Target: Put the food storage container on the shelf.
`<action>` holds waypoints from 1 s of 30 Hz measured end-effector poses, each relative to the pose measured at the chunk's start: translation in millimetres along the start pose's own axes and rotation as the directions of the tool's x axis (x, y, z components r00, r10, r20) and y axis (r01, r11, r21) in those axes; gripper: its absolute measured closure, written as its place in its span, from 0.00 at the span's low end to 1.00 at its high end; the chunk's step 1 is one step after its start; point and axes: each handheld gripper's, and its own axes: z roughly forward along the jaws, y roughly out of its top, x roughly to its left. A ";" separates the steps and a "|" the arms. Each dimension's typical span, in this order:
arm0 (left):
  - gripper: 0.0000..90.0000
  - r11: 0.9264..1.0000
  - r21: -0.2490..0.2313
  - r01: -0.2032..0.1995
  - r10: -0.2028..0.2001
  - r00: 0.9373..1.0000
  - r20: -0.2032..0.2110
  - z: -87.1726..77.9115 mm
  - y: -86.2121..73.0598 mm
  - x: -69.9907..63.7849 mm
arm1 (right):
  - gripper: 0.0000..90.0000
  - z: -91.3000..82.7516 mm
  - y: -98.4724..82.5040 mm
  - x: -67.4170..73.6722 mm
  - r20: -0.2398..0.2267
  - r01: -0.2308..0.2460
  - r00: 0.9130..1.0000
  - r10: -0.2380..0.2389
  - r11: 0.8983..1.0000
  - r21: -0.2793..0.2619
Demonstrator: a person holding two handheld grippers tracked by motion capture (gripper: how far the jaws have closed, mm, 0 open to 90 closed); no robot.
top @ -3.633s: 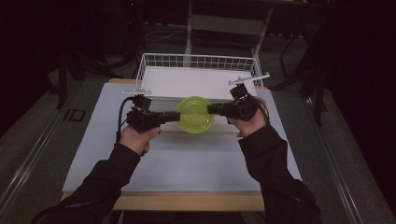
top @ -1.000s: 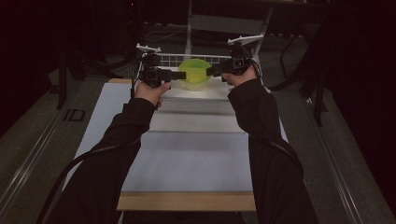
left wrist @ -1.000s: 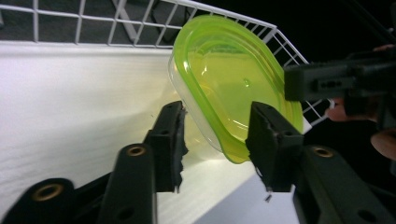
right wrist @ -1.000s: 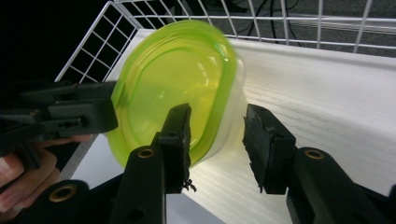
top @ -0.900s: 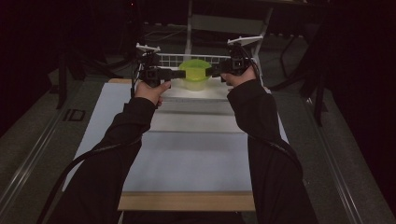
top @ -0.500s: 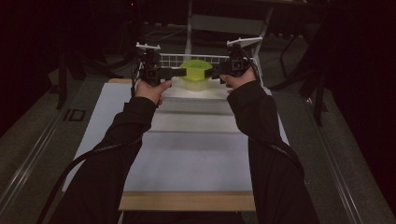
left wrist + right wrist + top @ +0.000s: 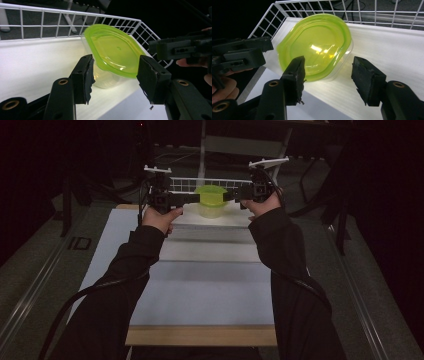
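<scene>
The right gripper (image 7: 327, 82) stands open before a green-lidded container (image 7: 315, 45); white wire basket (image 7: 362, 11) behind.

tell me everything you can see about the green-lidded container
The container is a clear plastic tub with a translucent lime-green lid pressed on. It stands in the white wire basket on the basket's white floor, near a corner. The left gripper and right gripper flank it with jaws open; neither visibly touches it. It looks empty.

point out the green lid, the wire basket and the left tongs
green lid (image 7: 317, 42), right gripper view, centre of its top
wire basket (image 7: 75, 12), left gripper view, back rim
left tongs (image 7: 115, 75), left gripper view, midway between fingertips
</scene>
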 end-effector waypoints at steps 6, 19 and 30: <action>0.52 1.000 -0.009 -0.004 0.004 1.000 -0.007 -5.5 -9.4 1.7 | 0.45 -5.8 -9.7 1.8 0.015 0.019 1.000 -0.019 1.000 -0.004; 0.50 0.999 -0.045 -0.017 0.018 1.000 0.006 -19.7 -25.5 4.5 | 0.65 2.8 -23.2 5.1 -0.056 0.019 0.998 -0.017 0.999 0.040; 0.51 0.998 -0.039 -0.041 0.042 0.998 0.036 -26.8 -54.2 3.6 | 1.00 35.5 -47.6 10.9 -0.069 0.054 0.996 -0.051 0.997 0.053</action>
